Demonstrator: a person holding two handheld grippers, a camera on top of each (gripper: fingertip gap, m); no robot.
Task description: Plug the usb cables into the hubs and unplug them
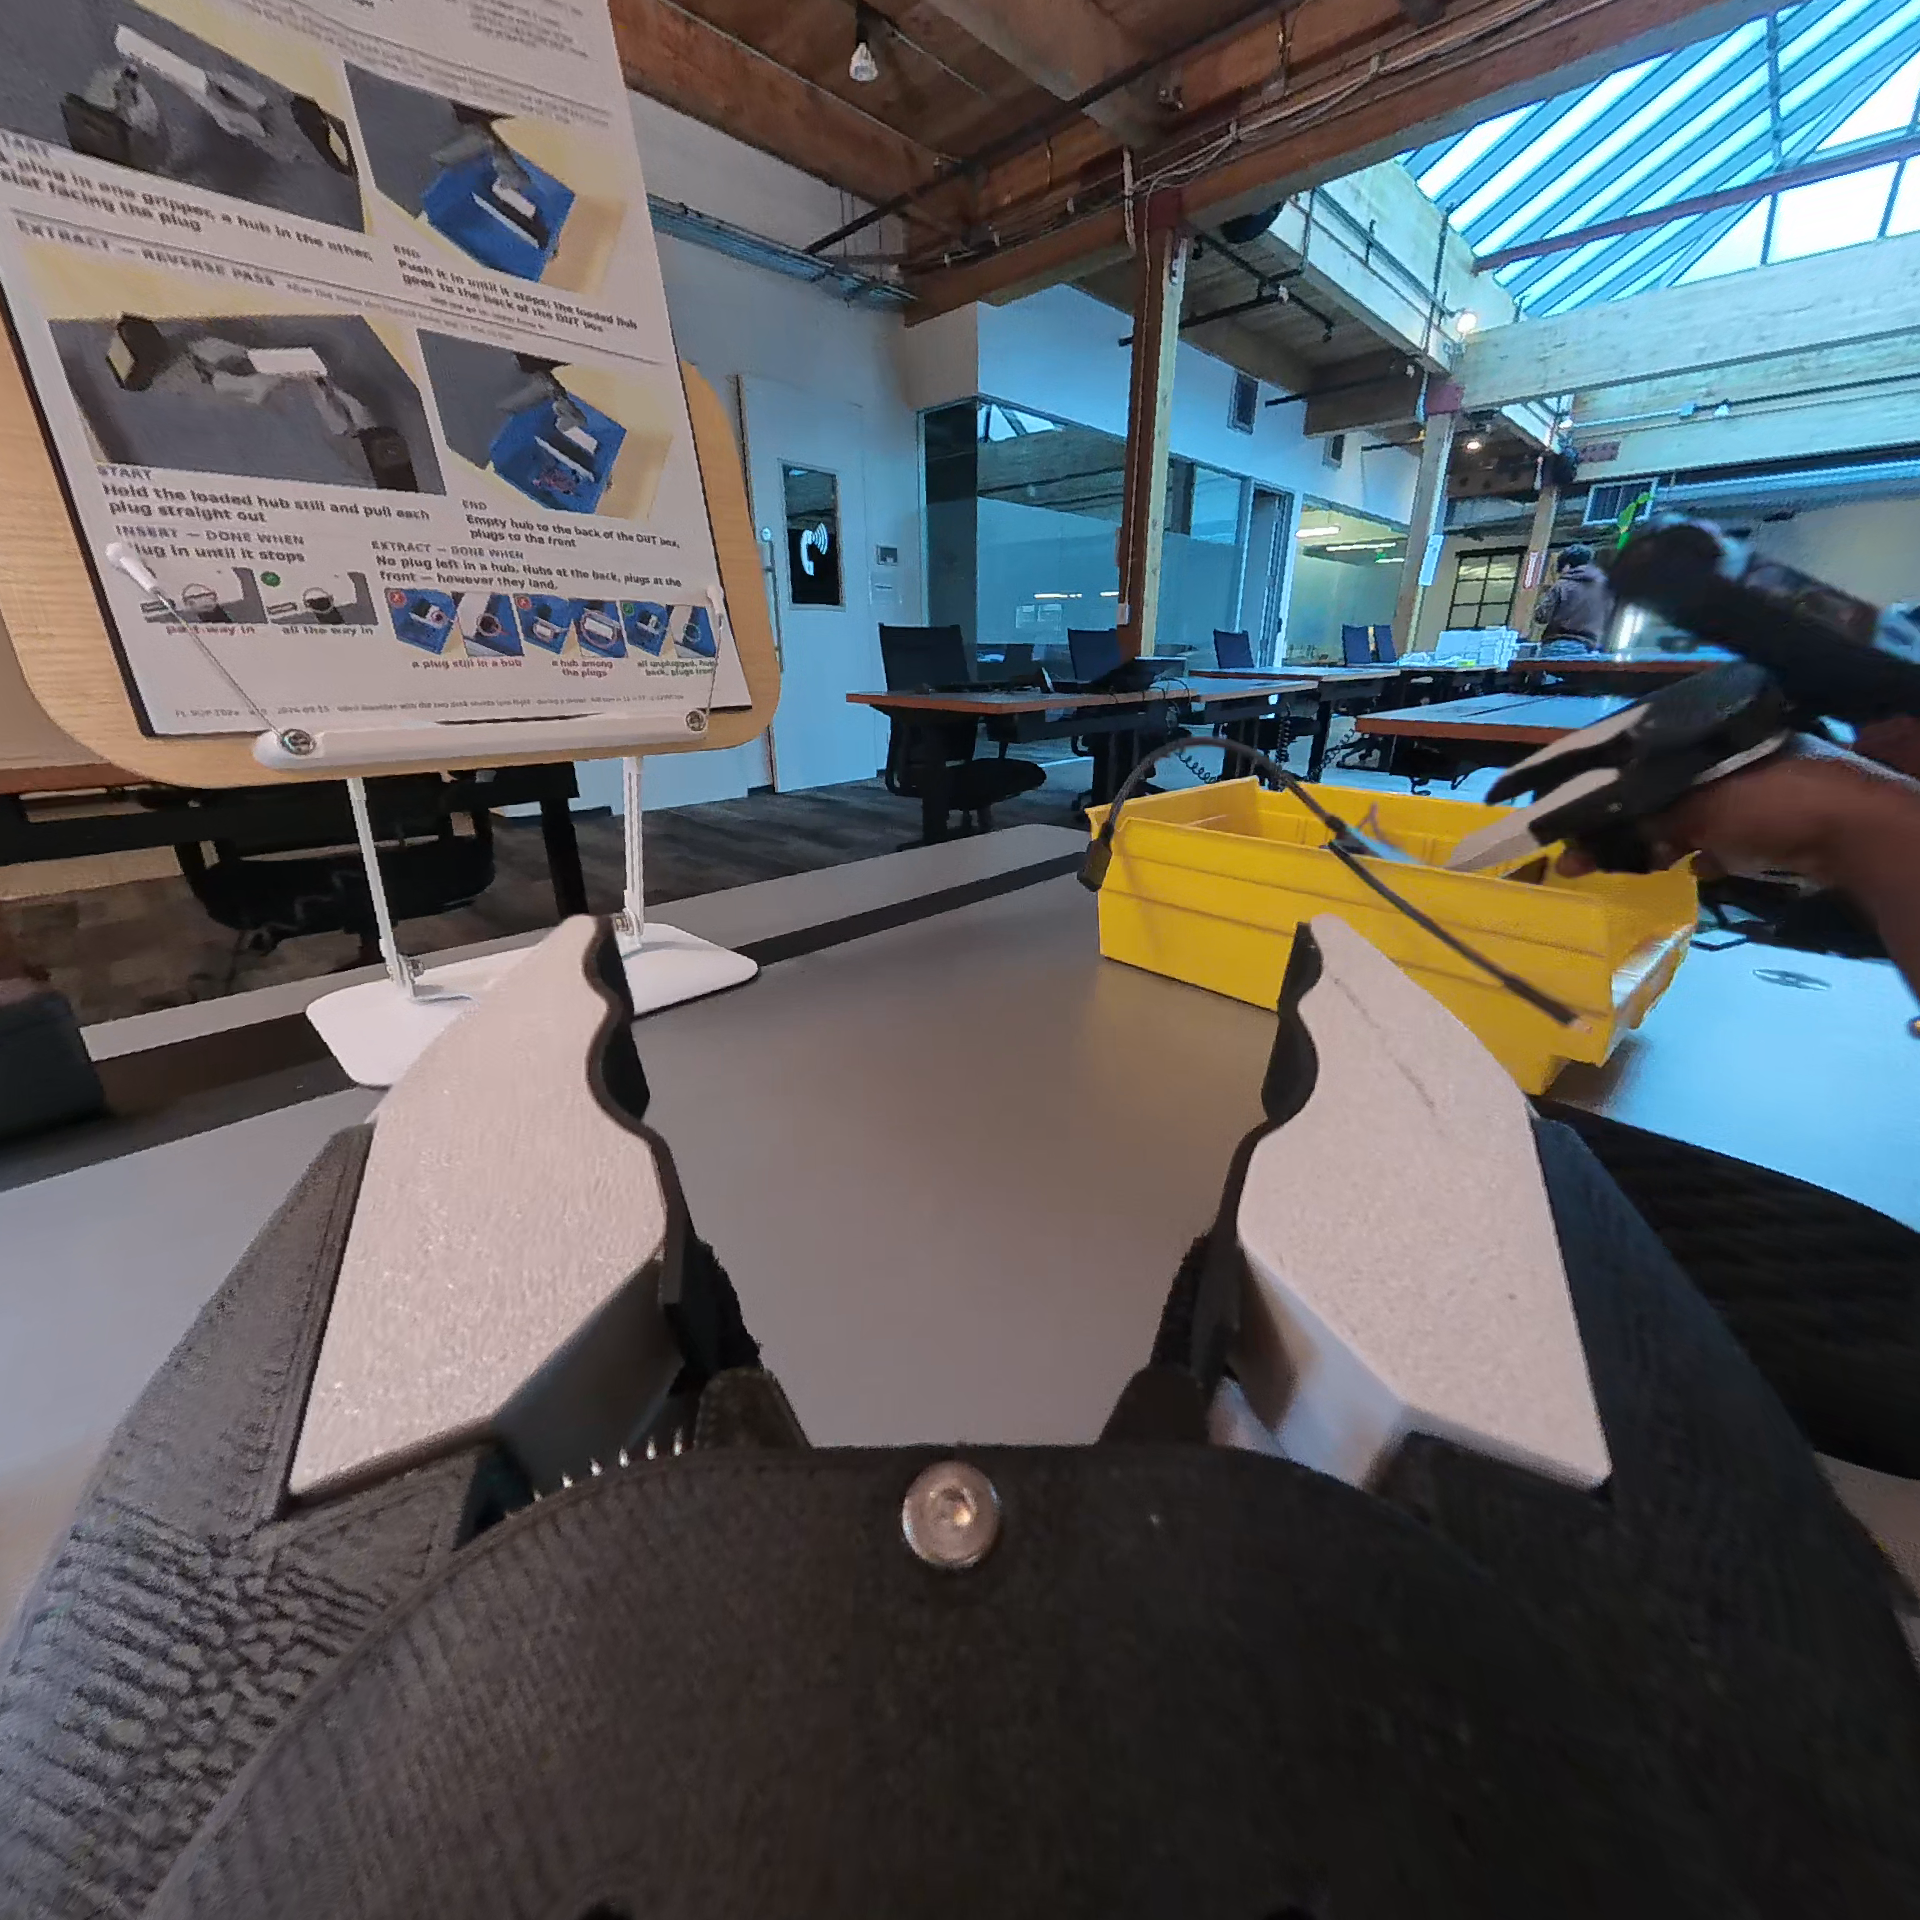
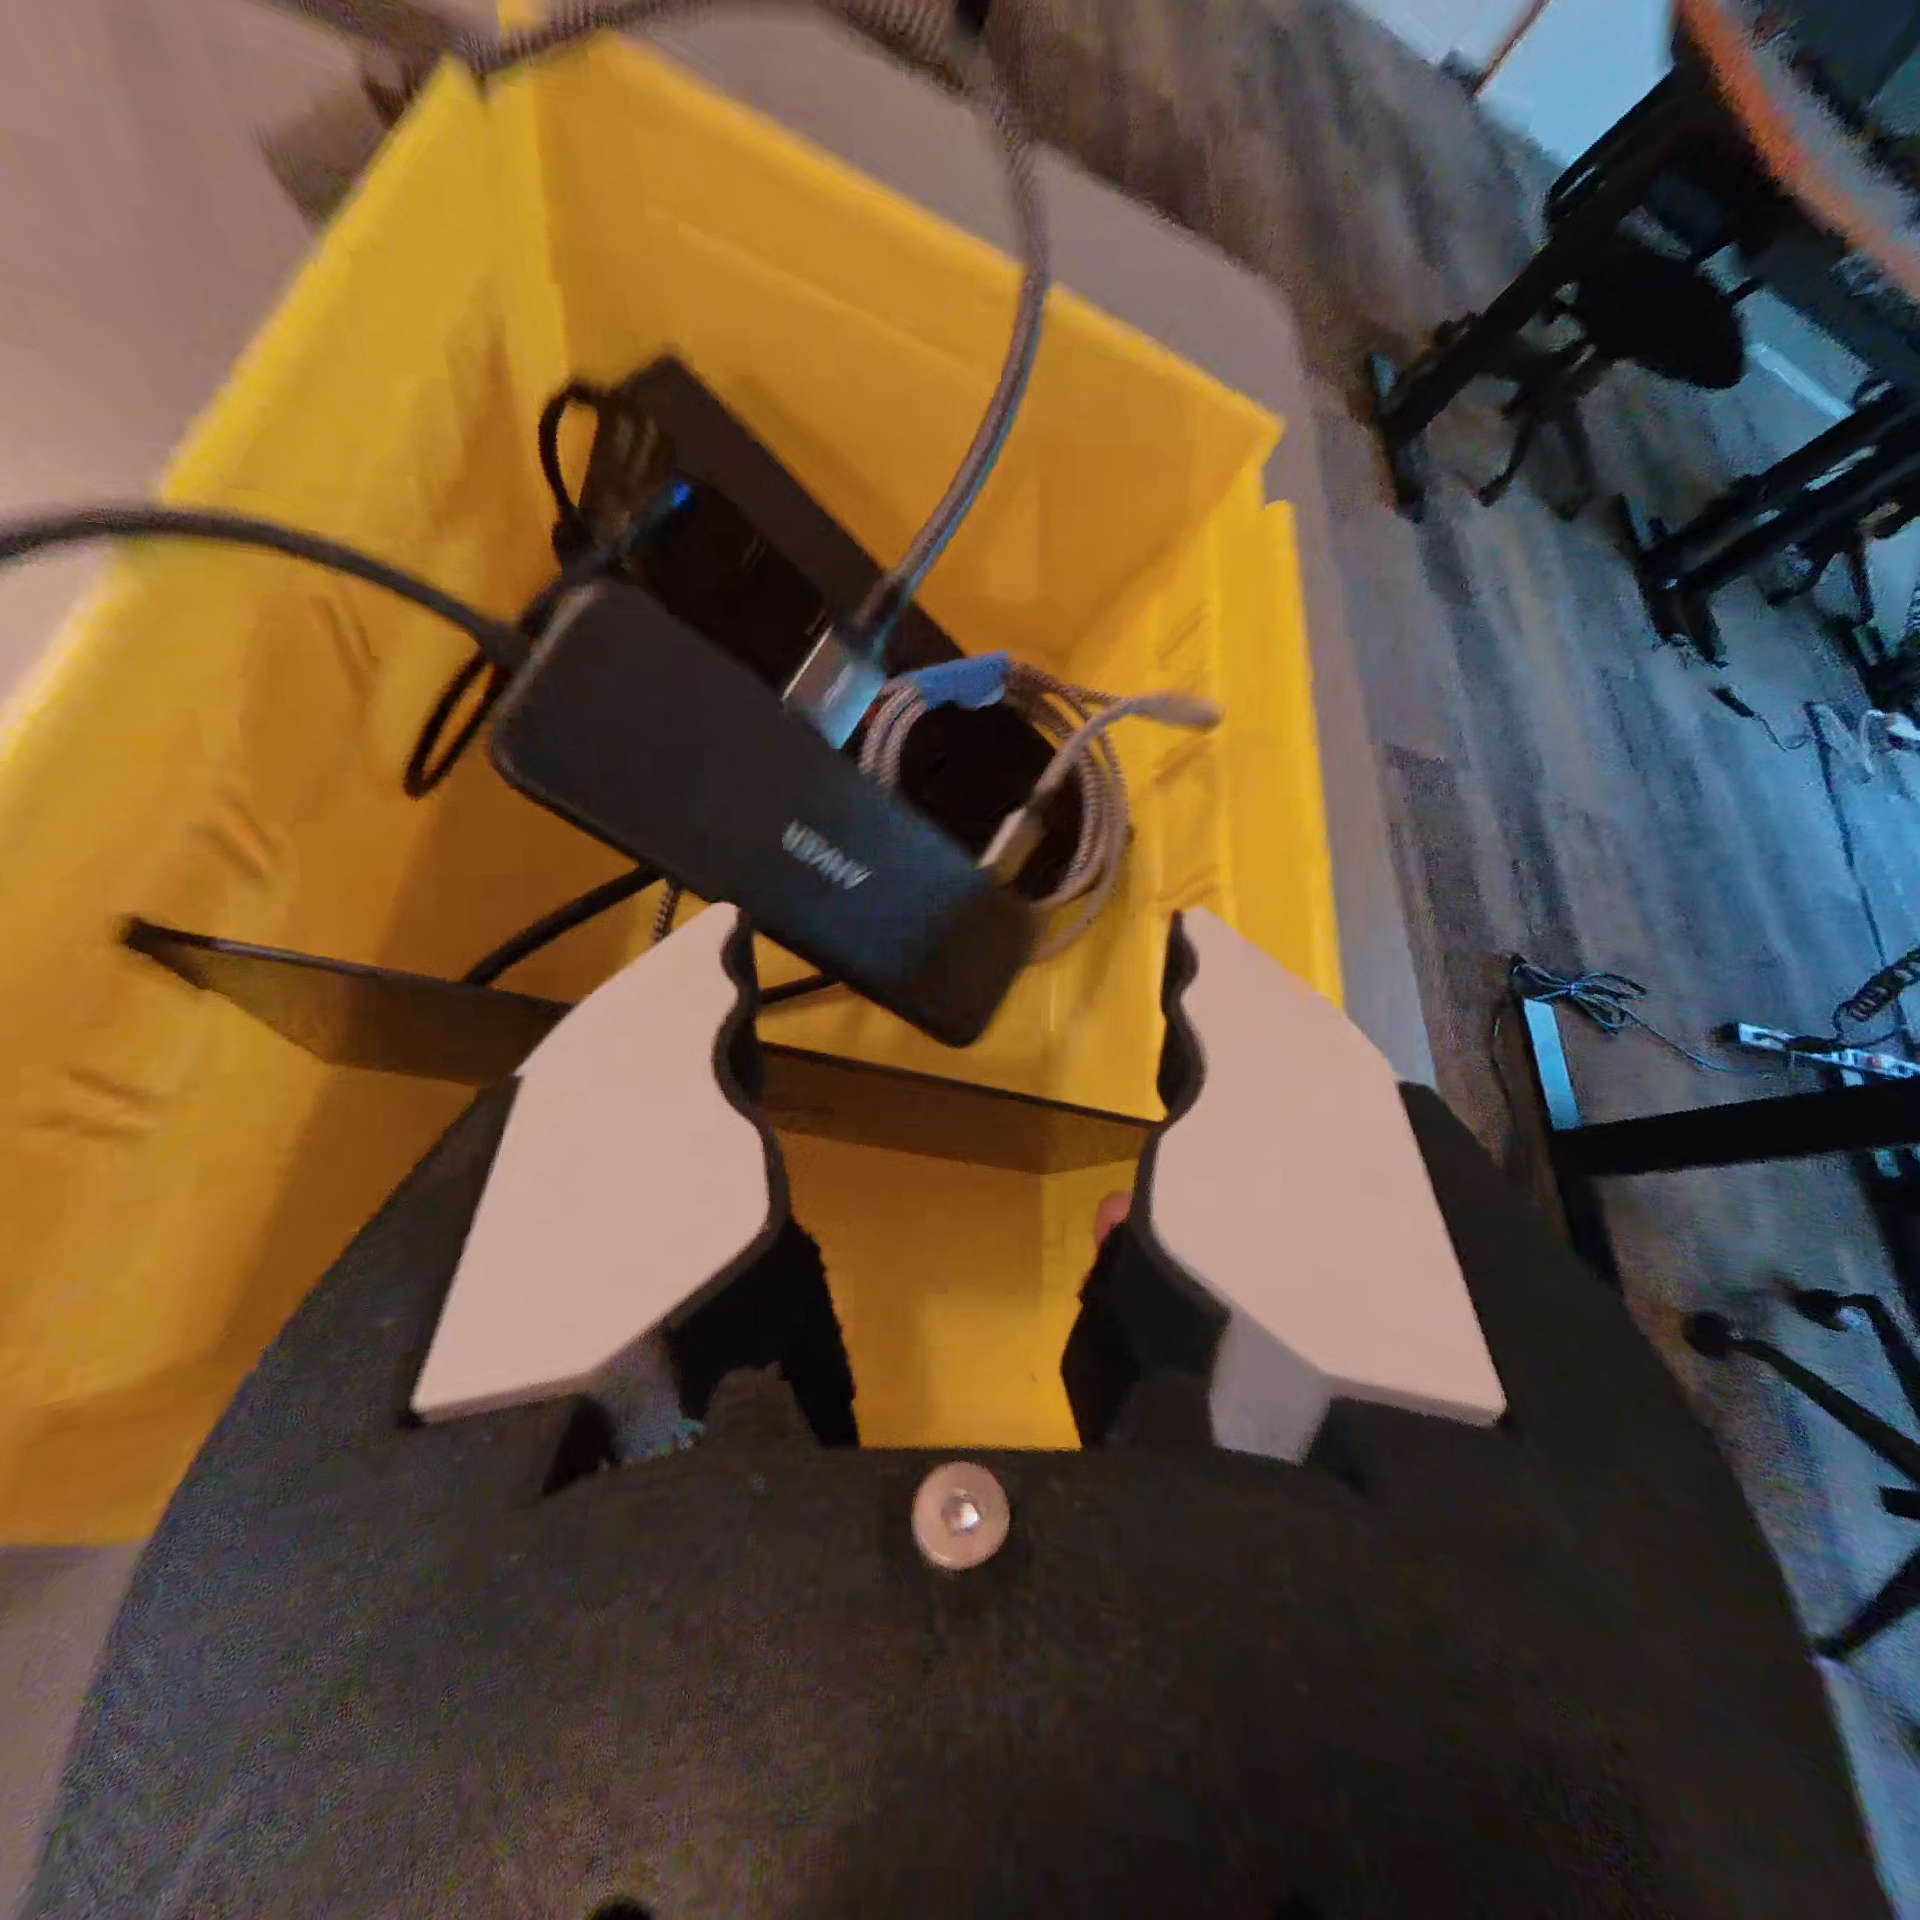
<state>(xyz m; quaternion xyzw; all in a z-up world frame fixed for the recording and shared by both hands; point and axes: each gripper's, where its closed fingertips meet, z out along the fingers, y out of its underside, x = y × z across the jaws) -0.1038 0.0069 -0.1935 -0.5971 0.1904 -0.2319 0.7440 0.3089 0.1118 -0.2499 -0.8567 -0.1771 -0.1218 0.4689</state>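
Grey foam-padded left gripper [image 1: 951, 1039] hangs released and empty over the bare grey desk [image 1: 935, 1143], with the yellow plastic bin [image 1: 1299, 914] off toward the desk's right edge. Over that bin the right gripper [image 2: 956, 997] is spread wide, holding nothing, just above the slim black hub [image 2: 727, 790] with braided cables [image 2: 997, 343] plugged in. Looks like the unplug stage: next it needs to clamp the hub's near end and lift it.

I am counting one yellow bin [image 2: 343, 727] at centre frame, two black hubs [image 2: 748, 800] lying inside it, and two silver plugs [image 2: 831, 681] sitting in the nearer hub.
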